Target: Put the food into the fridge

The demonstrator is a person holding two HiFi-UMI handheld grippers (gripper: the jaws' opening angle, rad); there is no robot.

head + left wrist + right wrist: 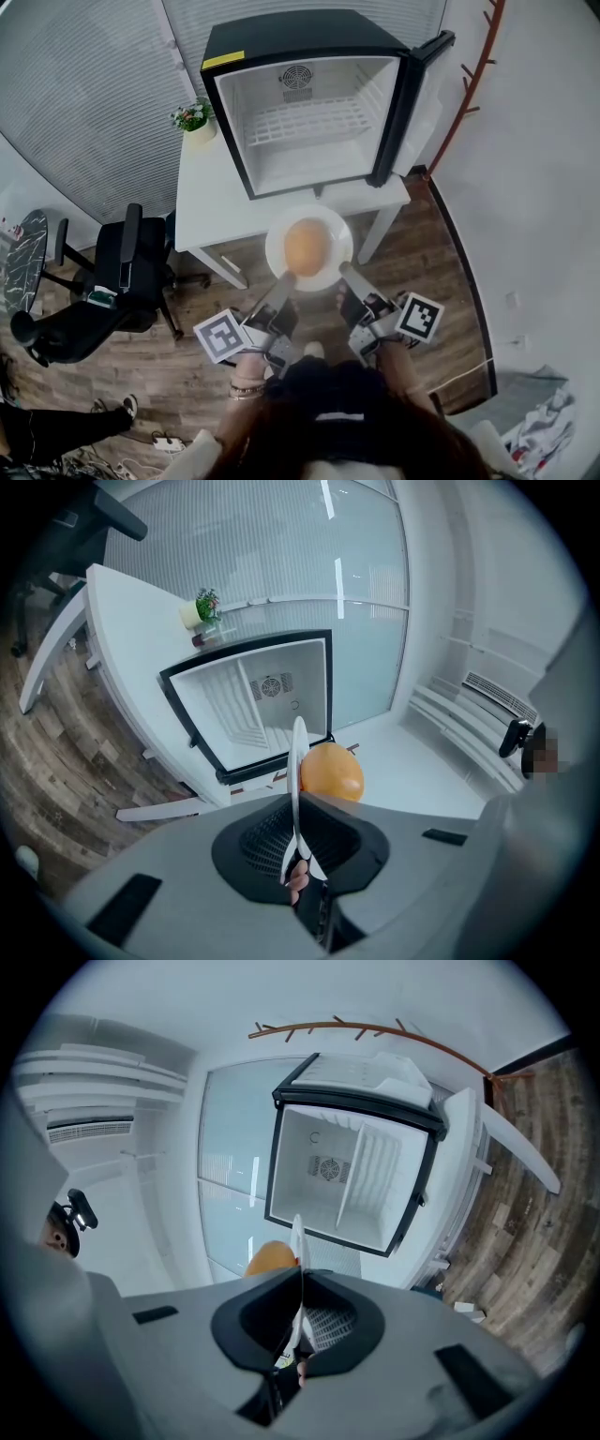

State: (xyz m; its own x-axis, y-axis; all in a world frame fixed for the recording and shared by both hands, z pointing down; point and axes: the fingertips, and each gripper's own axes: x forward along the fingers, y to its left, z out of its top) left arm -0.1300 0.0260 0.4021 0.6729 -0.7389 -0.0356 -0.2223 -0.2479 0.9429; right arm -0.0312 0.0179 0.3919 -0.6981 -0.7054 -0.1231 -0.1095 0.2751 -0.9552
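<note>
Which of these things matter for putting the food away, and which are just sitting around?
Part of the job: orange food, white plate under it, open fridge, left gripper and right gripper clamping the plate's rim.
Just lying about: potted plant, office chair, coat rack.

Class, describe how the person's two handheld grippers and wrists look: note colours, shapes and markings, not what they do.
The left gripper and right gripper match. Each has long, narrow grey fingers and a smooth grey body with a black ribbed hollow round the jaws. Each also carries a white cube bearing black square markers. Bracelets circle the left wrist.
</note>
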